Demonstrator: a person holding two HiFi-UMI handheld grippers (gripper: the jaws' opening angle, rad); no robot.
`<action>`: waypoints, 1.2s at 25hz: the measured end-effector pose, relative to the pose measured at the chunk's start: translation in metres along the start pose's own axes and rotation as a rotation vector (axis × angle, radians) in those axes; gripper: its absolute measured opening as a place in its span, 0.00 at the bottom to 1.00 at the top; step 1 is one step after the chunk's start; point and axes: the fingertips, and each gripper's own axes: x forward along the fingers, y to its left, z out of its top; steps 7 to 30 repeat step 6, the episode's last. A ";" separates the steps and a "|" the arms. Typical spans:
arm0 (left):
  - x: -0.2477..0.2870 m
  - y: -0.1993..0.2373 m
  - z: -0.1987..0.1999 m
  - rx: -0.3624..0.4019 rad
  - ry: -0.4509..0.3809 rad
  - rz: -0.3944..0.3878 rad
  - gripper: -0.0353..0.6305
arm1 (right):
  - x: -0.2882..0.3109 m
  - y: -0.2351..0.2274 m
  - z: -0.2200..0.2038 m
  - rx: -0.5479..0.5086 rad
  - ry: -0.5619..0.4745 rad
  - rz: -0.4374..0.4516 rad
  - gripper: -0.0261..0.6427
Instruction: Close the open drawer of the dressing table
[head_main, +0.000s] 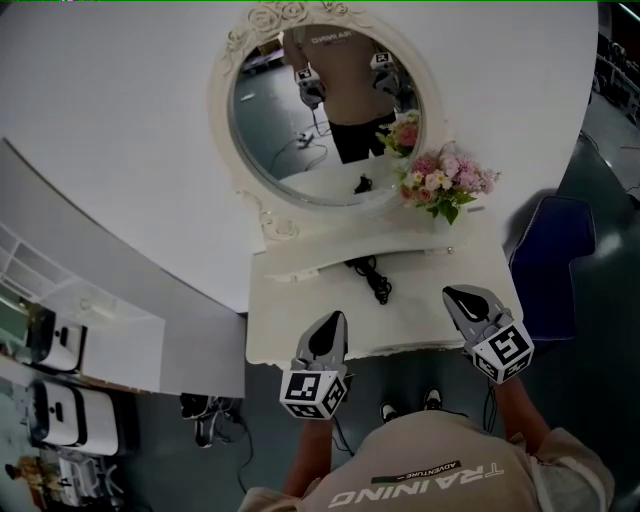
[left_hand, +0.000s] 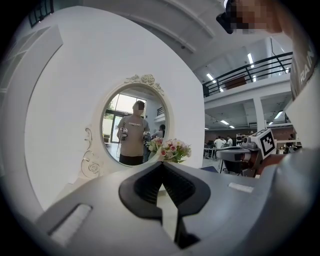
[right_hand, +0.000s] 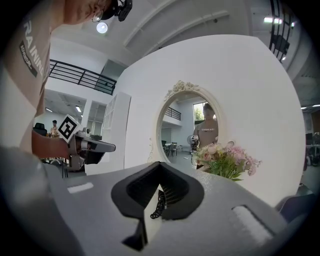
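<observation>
The table stands against the curved wall, with the mirror upright along its back edge. The flowers sit at the rear right, just before the mirror's rim. A cord lies mid-table. Over the front edge hang the left gripper and right gripper — one either side of the cord. A seat stands to the table's right.

The right claw is seen closed on nothing, with a black coiled cable glimpsed past its pads, a pink bouquet set beside the ornate oval mirror, and the left claw held alongside.
</observation>
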 end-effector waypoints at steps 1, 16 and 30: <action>0.000 0.000 0.000 0.001 0.000 0.002 0.08 | 0.000 0.000 -0.001 0.002 -0.001 0.003 0.04; 0.002 0.000 0.005 0.008 -0.008 0.003 0.08 | 0.002 -0.003 0.001 -0.006 -0.011 0.005 0.04; 0.002 0.000 0.005 0.008 -0.008 0.003 0.08 | 0.002 -0.003 0.001 -0.006 -0.011 0.005 0.04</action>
